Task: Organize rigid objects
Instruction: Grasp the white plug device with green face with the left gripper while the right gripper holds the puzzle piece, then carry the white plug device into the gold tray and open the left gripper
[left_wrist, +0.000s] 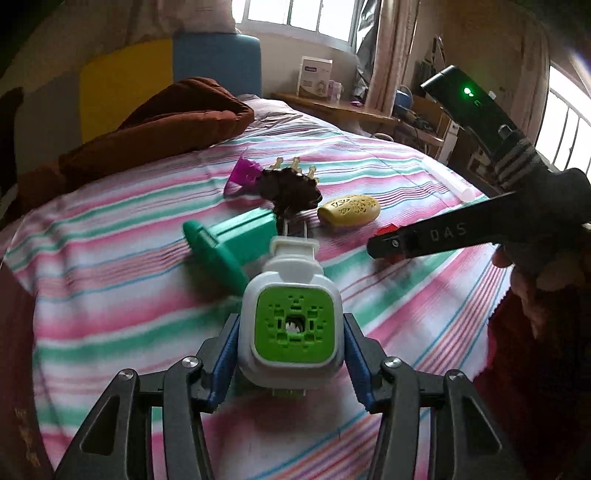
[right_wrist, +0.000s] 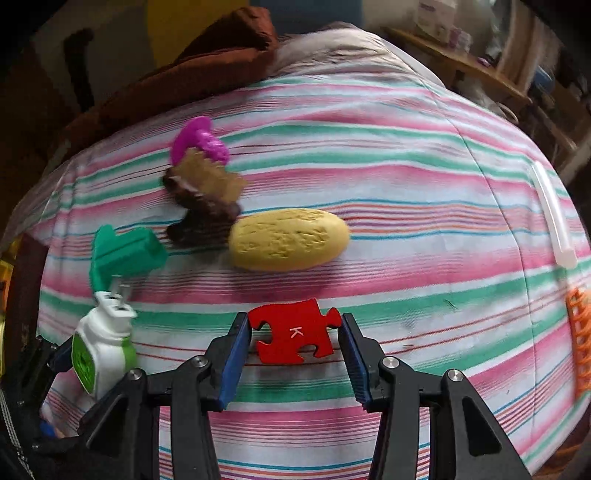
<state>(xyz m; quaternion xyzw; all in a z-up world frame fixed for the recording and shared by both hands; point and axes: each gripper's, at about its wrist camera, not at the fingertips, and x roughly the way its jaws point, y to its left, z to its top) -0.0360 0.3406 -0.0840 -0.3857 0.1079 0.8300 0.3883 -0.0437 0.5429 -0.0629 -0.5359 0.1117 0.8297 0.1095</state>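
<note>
Plug-in device (left_wrist: 291, 317), white with green face, clamped in left hand-held gripper (left_wrist: 291, 354) above striped bed (left_wrist: 110, 295); red puzzle piece (right_wrist: 295, 332) gripped between right hand-held gripper (right_wrist: 293, 354) pads. Mid-carry, apparently; next, setting both beside yellow oval (right_wrist: 290, 238) and teal piece (right_wrist: 125, 254), gently.

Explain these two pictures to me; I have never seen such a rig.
No robot here: a person holds a two-finger gripper in each hand, each with a fisheye camera looking along its fingers. In the left camera's picture, the left gripper clamps a white plug-in device with a green face. In the right camera's picture, the right gripper straddles a flat red puzzle piece marked K; whether it grips is unclear. On the striped bedsheet lie a yellow oval block, a teal plastic piece, a brown toy and a purple piece.
</note>
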